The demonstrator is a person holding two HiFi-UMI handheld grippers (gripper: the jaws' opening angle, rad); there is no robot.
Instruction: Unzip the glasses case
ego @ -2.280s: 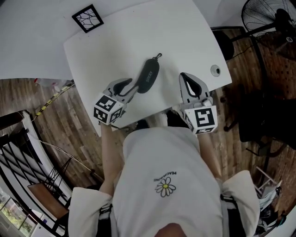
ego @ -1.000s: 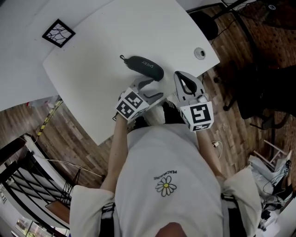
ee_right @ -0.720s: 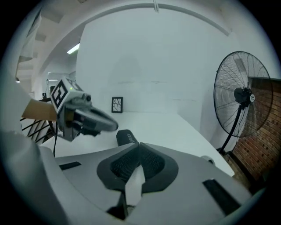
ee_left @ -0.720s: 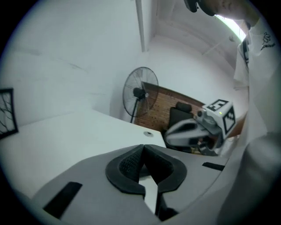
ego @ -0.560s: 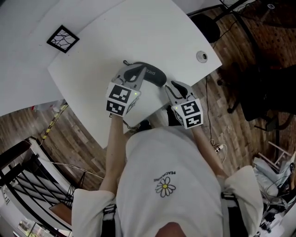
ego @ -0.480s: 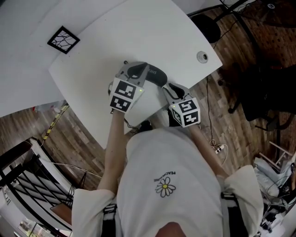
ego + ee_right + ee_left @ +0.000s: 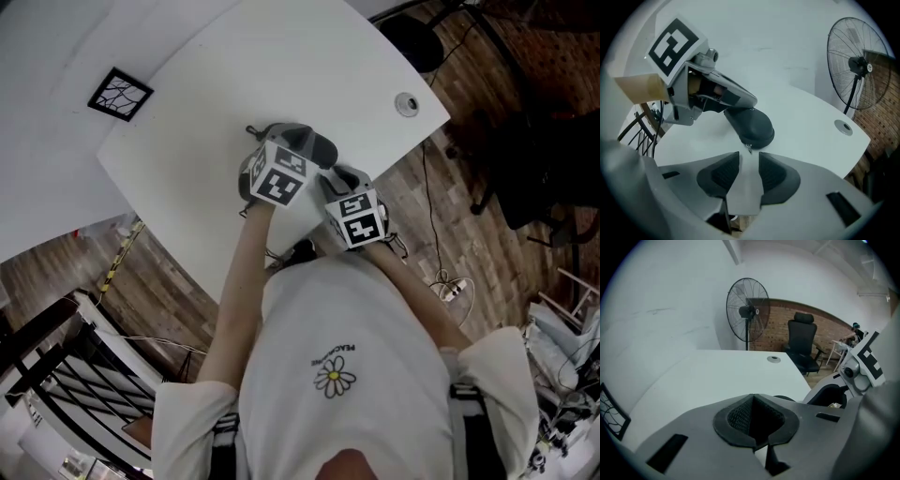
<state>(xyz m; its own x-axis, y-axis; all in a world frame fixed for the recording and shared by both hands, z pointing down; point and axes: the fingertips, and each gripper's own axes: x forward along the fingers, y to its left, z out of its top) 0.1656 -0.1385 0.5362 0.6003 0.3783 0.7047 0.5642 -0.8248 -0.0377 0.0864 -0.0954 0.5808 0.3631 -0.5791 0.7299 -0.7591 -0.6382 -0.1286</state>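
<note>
The dark glasses case (image 7: 752,125) lies closed on the white table (image 7: 806,117), near its front edge. Its small zipper pull (image 7: 749,149) hangs at the rounded end facing the right gripper (image 7: 749,161). That gripper's jaws have just been opening and stand wide apart, with only bare table between them and the pull just beyond their tips. The left gripper (image 7: 753,399) lies over the case's other end, apparently resting on its top. Its jaws are pressed together with nothing visible between them.
</note>
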